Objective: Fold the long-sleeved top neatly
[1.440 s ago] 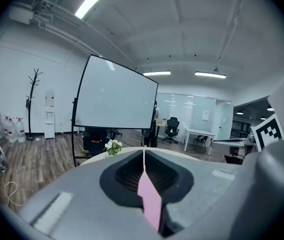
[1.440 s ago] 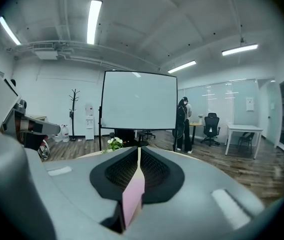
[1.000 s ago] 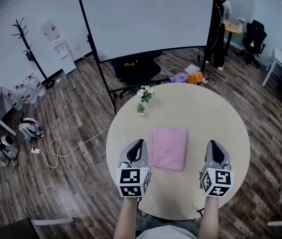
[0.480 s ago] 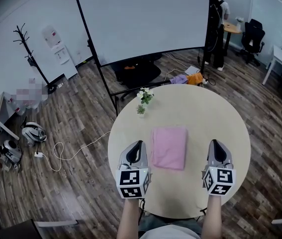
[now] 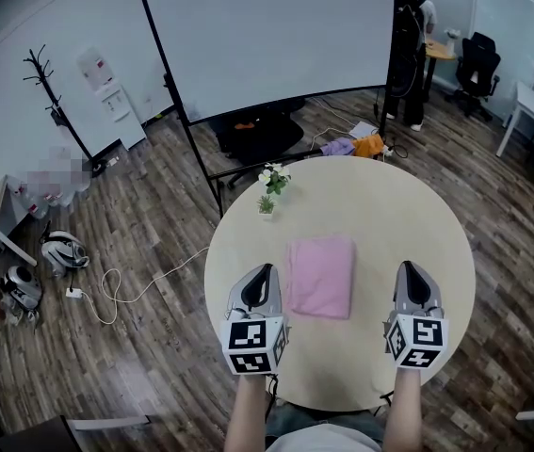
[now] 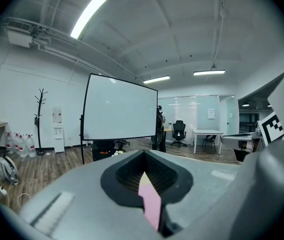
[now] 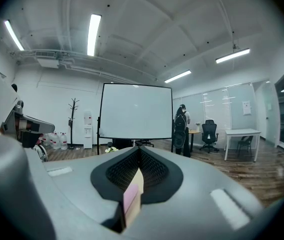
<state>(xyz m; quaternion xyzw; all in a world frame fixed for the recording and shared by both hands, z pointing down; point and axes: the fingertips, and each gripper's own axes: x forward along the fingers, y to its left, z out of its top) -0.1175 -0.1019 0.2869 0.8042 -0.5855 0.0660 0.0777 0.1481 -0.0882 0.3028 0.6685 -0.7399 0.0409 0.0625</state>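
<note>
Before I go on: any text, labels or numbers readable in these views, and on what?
No text here reads clearly.
Left tool and right tool: square marker patterns only, no letters.
Far white notice: too small to read.
Water dispenser, red label: blurred.

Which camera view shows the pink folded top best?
The head view: the whole pink top lies folded on the round table, seen from above. Each gripper view shows only a thin pink sliver, apparently part of it.
</note>
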